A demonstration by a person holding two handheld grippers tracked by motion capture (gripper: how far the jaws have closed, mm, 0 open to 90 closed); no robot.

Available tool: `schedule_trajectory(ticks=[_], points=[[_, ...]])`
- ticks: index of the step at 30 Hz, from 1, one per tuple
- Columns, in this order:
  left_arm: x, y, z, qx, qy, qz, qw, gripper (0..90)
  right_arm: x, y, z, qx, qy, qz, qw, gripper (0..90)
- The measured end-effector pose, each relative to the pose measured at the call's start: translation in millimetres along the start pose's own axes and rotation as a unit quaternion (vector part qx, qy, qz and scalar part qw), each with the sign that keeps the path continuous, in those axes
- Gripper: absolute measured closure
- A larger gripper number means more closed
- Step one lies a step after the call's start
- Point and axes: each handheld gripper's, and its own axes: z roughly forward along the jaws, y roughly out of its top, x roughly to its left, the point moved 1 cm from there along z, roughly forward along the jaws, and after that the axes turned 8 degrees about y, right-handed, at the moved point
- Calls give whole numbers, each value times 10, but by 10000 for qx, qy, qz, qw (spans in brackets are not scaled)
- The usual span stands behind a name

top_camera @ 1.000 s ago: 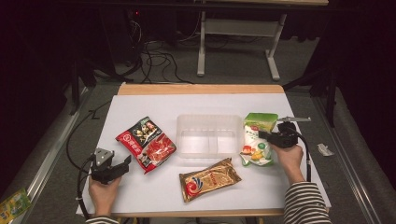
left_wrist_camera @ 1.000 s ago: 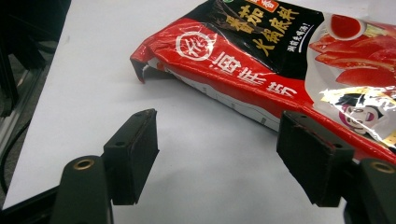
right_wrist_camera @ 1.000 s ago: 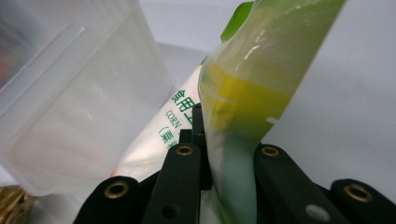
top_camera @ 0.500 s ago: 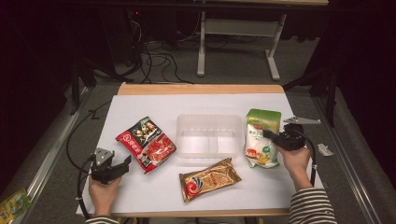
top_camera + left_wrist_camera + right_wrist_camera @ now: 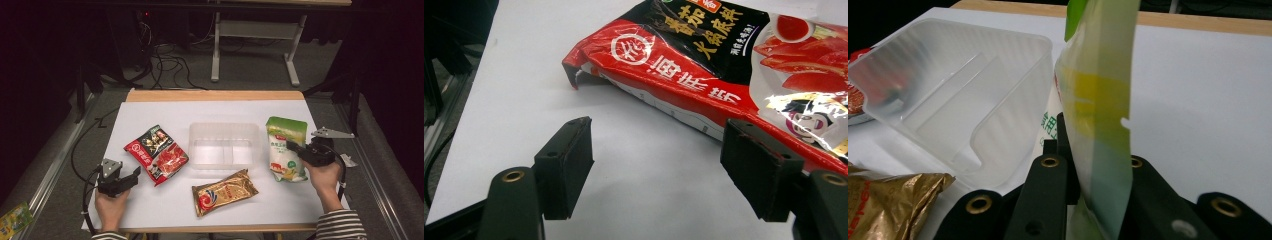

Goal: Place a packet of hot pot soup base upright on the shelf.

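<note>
A green and white pouch (image 5: pixel 284 149) hangs tilted off the table at the right, pinched at its right edge by my right gripper (image 5: pixel 299 151). In the right gripper view the jaws are shut on the pouch (image 5: pixel 1098 110), which stands up edge-on between them. A clear plastic tray (image 5: pixel 223 145) sits at the table's middle, just left of the pouch. A red and black pouch (image 5: pixel 156 153) lies left of the tray. My left gripper (image 5: pixel 131 176) rests near the front left edge, open, with the red pouch (image 5: pixel 704 65) just ahead of its jaws and nothing between them.
A gold and brown pouch (image 5: pixel 224 191) lies in front of the tray near the table's front edge. White paper (image 5: pixel 170 112) covers the tabletop. A cable (image 5: pixel 82 145) trails off the left side. A table frame (image 5: pixel 255 35) stands on the floor behind.
My right gripper has lifted the green pouch and carried it a little rightward, away from the tray. The left gripper has stayed put.
</note>
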Motion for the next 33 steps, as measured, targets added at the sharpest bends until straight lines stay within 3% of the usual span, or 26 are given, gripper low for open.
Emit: schedule_trajectory(ticks=[16, 33], points=[[-2, -1, 1, -9, 2, 3, 10000, 294, 291, 94, -198, -292, 287, -293, 9987, 882], [-3, -1, -2, -17, -6, 4, 10000, 295, 529, 205, -223, -489, 448, -514, 9965, 884]])
